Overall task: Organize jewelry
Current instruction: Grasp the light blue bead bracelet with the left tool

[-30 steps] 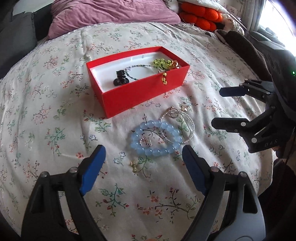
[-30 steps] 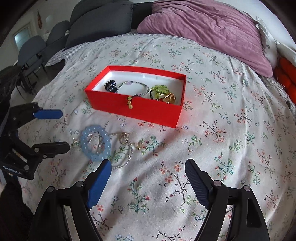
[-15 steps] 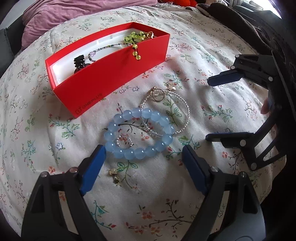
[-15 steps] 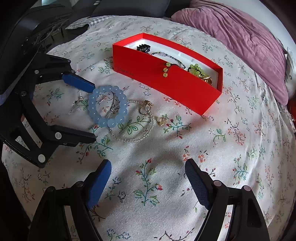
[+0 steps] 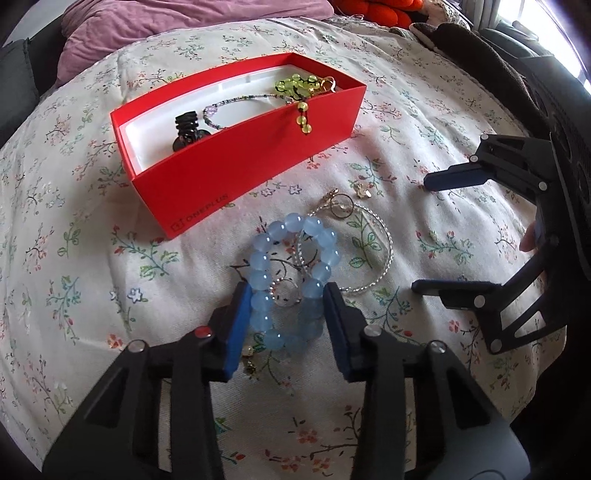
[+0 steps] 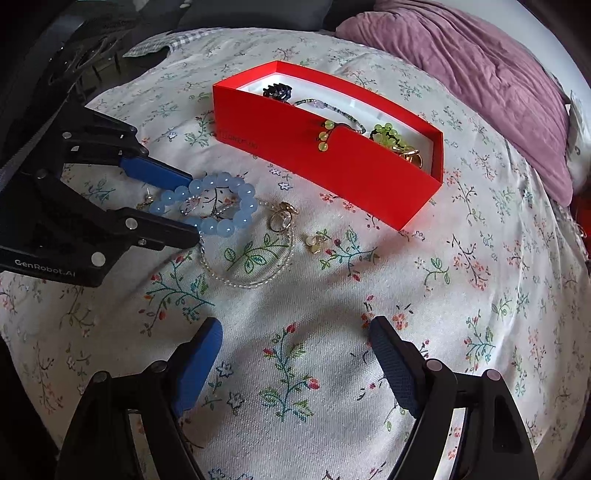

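Note:
A blue bead bracelet (image 5: 291, 280) lies on the floral bedspread, and it also shows in the right wrist view (image 6: 210, 206). My left gripper (image 5: 287, 299) has closed in on it, one pad on each side of its near half. A thin pearl bracelet (image 5: 373, 254) with gold rings (image 5: 341, 206) lies beside it, and a small gold earring (image 5: 364, 188) sits further right. The red box (image 5: 255, 162) holds a green bead bracelet (image 5: 295, 86), a thin beaded chain and a black hair clip (image 5: 186, 131). My right gripper (image 6: 295, 354) is open and empty above bare bedspread.
A purple pillow (image 6: 480, 74) lies behind the box. A small gold earring (image 5: 249, 360) lies just under the left fingers. Orange cushions (image 5: 380, 11) sit at the far edge. Dark clothing and a chair are at the bed's side.
My left gripper has moved forward and down onto the blue bracelet and its jaws have narrowed around it. My right gripper has shifted a little and stays open.

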